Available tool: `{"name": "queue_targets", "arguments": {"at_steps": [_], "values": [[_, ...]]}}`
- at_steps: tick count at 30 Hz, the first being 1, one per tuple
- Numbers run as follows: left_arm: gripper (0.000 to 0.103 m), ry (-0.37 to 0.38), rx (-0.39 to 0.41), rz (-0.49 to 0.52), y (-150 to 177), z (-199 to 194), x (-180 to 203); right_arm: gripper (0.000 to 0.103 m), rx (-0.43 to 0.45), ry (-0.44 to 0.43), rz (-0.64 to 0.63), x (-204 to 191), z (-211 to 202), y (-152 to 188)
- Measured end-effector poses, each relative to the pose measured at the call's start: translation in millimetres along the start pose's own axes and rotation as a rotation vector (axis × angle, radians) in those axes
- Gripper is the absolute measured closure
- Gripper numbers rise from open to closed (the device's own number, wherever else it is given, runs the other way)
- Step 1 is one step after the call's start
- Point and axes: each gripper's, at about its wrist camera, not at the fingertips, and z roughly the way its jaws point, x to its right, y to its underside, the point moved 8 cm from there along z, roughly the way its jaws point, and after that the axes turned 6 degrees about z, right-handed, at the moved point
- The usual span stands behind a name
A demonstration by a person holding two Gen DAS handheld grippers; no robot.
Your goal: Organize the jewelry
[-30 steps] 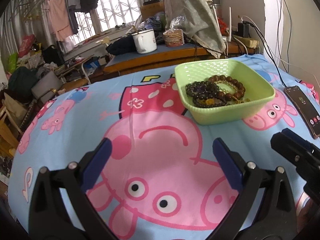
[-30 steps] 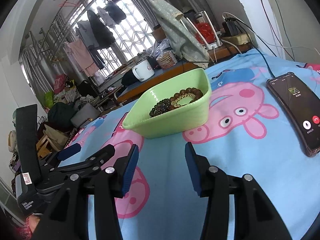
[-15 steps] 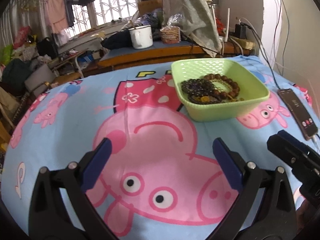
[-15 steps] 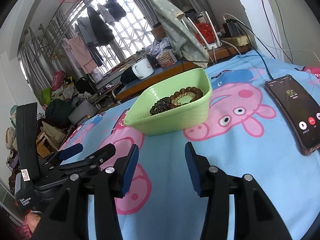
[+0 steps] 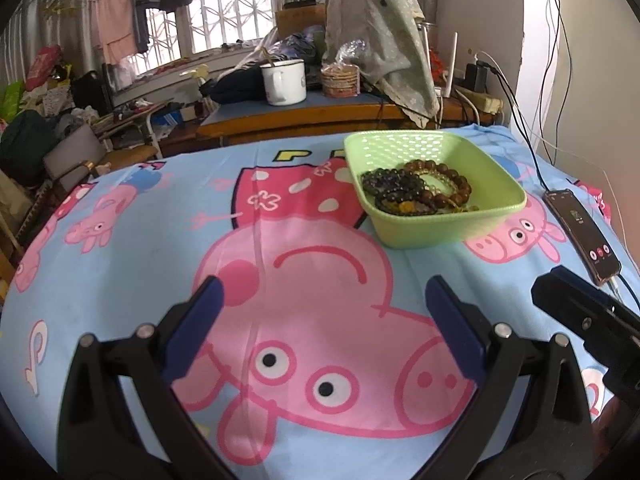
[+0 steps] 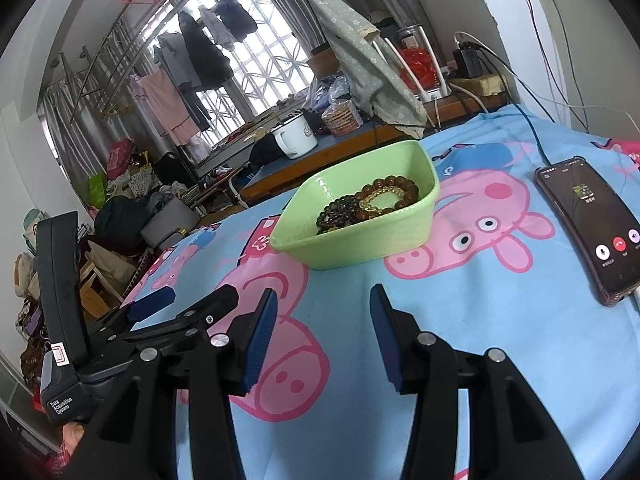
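Note:
A light green plastic basket (image 5: pixel 448 236) sits on the blue cartoon-pig cloth, ahead and right of my left gripper (image 5: pixel 324 312). It holds several bead bracelets (image 5: pixel 416 190), dark and brown. My left gripper is open and empty above the cloth. In the right wrist view the basket (image 6: pixel 360 244) lies straight ahead with the bracelets (image 6: pixel 368 204) inside. My right gripper (image 6: pixel 322 332) is open and empty, short of the basket. The left gripper's body (image 6: pixel 160 320) shows at its left.
A smartphone (image 5: pixel 582 230) with a lit call screen lies on the cloth right of the basket, cable attached; it also shows in the right wrist view (image 6: pixel 592 228). Behind the bed is a wooden desk with a white enamel mug (image 5: pixel 284 82) and clutter.
Both grippers have drawn back and risen slightly from the basket; the view tilts a little. Jaws stay open. The basket and bracelets have not moved.

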Motion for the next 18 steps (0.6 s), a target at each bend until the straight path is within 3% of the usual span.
{"name": "queue_targets", "arguments": {"at_steps": [18], "values": [[0.006,0.023,-0.041,-0.021,3.3,7.9,0.5,0.084,-0.004,0.001,-0.001,-3.5,-1.8,-2.0]]}}
